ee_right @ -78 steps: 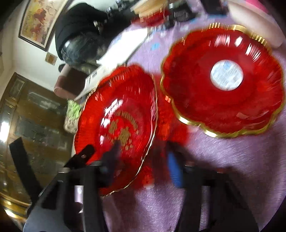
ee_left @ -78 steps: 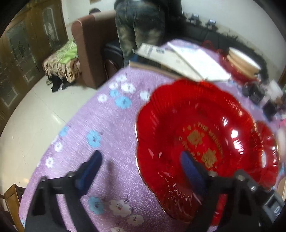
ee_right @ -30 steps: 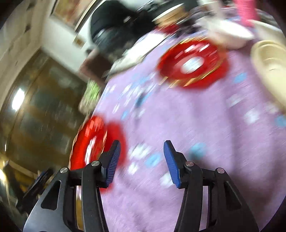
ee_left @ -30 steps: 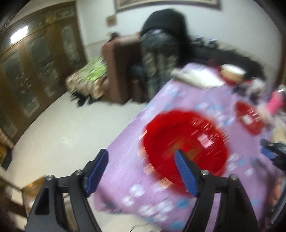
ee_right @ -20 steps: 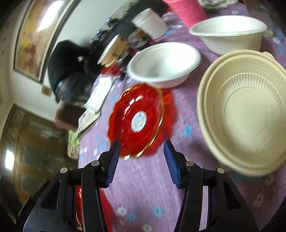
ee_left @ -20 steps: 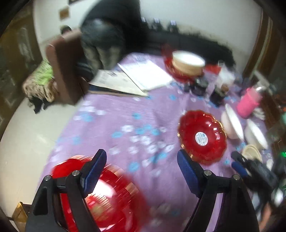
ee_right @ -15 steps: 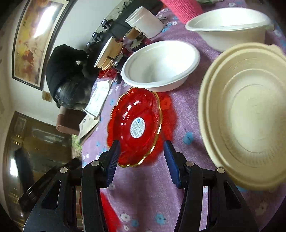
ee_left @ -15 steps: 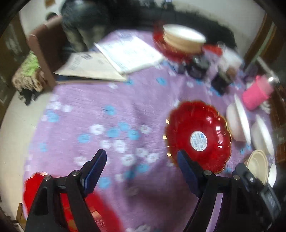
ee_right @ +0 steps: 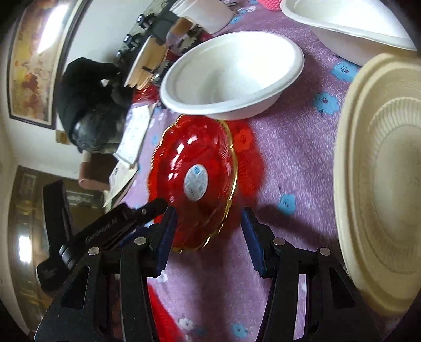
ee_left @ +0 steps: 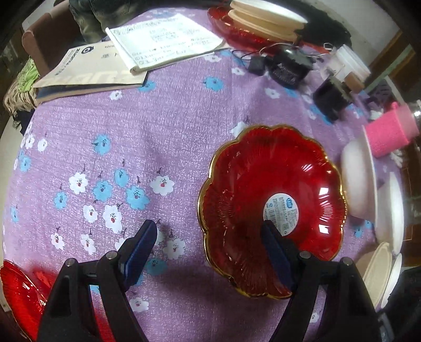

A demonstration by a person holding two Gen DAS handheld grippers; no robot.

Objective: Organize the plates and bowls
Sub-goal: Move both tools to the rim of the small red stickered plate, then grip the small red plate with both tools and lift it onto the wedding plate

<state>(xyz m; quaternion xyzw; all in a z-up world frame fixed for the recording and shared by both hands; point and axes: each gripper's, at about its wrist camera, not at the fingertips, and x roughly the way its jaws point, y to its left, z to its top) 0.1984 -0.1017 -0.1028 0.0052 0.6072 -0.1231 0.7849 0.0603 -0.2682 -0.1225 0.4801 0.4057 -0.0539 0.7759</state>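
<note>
A purple cloth w/ blue and white flowers [ee_left: 110, 147] is covering the desk, and a dark-clothed person [ee_right: 86, 105] is bending over at its far side, under a framed painting [ee_right: 34, 52]. A red plate [ee_left: 271, 207] w/ gold scalloped rim and a round white sticker in the middle is sitting on the cloth, right of center in the left wrist view. The left gripper [ee_left: 210, 252] is hanging over it w/ jaws released: one blue pad is showing against the plate's bowl, the other over bare cloth well left of the rim, nothing between them being gripped. The right gripper [ee_right: 208, 236] is also spread wide and holding nothing, its pads standing either side of the plate's near rim; can't tell if they're touching it. A white bowl [ee_right: 231, 76] is sitting just behind the plate, its base overlapping the far rim in the right wrist view. A cream ribbed bowl [ee_right: 381, 184] is lying to the right, and another white bowl [ee_right: 350, 29] farther back. A second red plate [ee_left: 18, 297] is peeking in at the bottom-left corner of the left wrist view. Farther off: open notebook [ee_left: 168, 39], booklet [ee_left: 89, 68], pink cup [ee_left: 389, 134], cream plates stacked on a red dish [ee_left: 265, 18], black gadgets w/ cables [ee_left: 286, 65].
</note>
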